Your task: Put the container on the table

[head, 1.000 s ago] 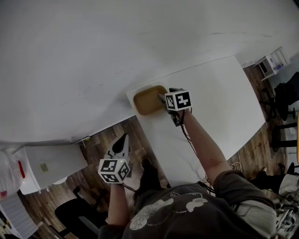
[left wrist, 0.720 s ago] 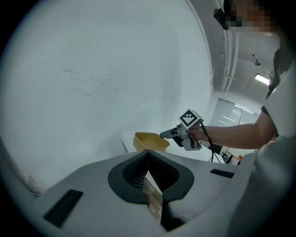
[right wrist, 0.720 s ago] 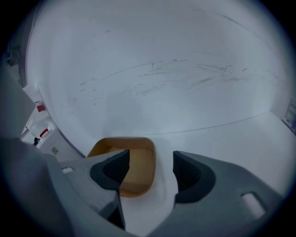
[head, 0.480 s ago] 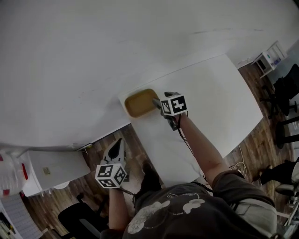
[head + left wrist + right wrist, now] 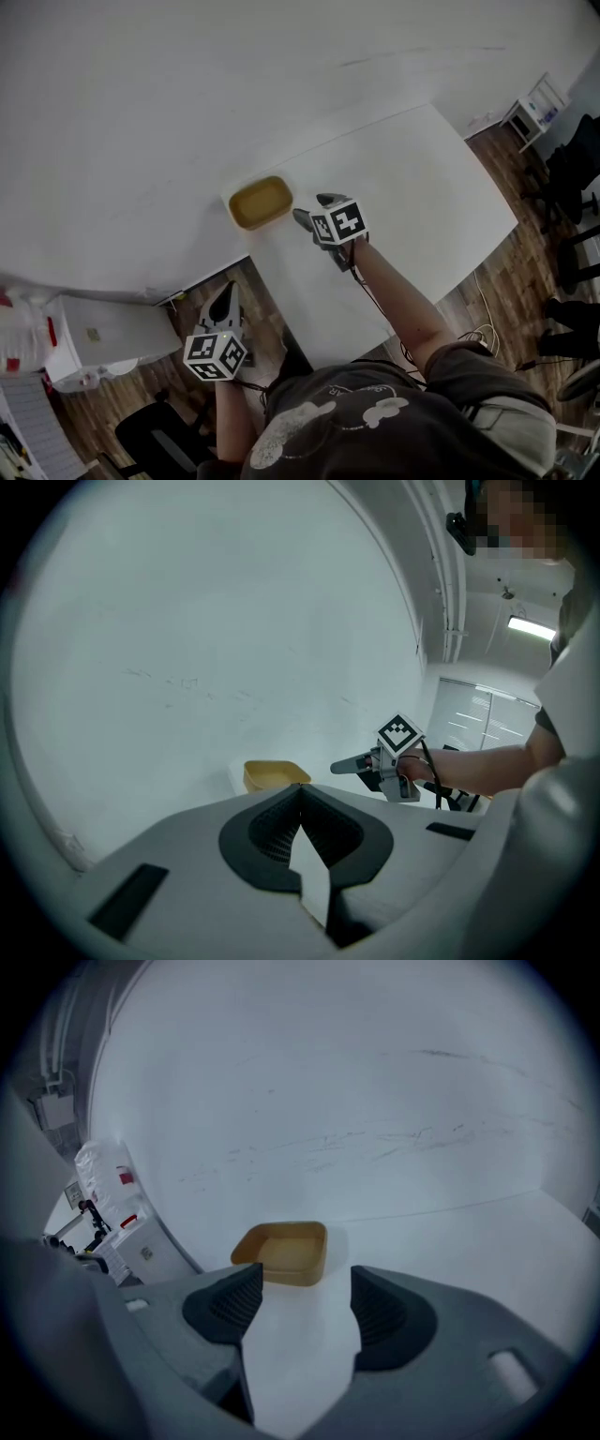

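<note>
Container (image 5: 261, 202) lengthwise along table (image 5: 403, 206) far edge | right gripper (image 5: 302, 1290) fingers just spread, empty | left gripper (image 5: 301, 795) fingers together

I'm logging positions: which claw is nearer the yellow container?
Right. The right claw hovers open just beside the container on the table, not touching it. The left claw is shut, farther back over the floor, off the table's edge.

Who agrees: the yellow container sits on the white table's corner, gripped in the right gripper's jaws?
Not gripped: the right gripper view shows the right gripper just opened, nothing between its jaws, clear of the yellow container on the corner of the white table.
</note>
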The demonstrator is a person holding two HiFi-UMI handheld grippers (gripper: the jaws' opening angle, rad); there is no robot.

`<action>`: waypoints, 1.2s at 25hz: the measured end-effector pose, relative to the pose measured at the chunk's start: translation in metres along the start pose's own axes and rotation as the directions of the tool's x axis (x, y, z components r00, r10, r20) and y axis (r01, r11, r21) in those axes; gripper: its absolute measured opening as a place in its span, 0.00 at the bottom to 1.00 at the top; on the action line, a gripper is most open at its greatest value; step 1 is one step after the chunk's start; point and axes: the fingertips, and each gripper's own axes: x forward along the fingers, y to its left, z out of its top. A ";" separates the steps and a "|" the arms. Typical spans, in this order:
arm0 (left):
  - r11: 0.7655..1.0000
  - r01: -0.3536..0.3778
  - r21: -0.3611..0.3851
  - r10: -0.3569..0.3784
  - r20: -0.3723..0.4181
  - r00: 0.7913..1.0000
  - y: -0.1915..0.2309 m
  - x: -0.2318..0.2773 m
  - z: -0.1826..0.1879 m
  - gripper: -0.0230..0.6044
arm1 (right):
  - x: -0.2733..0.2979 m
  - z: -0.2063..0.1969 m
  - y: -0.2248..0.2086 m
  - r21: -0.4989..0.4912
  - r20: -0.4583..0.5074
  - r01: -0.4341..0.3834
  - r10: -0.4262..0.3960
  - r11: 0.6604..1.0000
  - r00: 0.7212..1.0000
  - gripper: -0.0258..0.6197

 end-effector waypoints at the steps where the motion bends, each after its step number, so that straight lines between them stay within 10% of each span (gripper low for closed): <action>1: 1.000 -0.001 0.006 0.001 0.006 1.000 -0.008 -0.004 0.000 0.03 | -0.008 -0.003 0.004 -0.001 0.008 -0.011 0.011 1.000 1.000 0.49; 20: 0.999 -0.036 0.030 0.033 0.101 0.994 -0.152 -0.091 -0.046 0.03 | -0.166 -0.109 0.045 -0.019 0.069 -0.176 0.177 0.984 0.982 0.48; 30: 0.996 -0.080 0.037 0.078 0.066 0.995 -0.195 -0.123 -0.077 0.03 | -0.220 -0.161 0.040 0.069 0.128 -0.189 0.179 0.980 0.975 0.11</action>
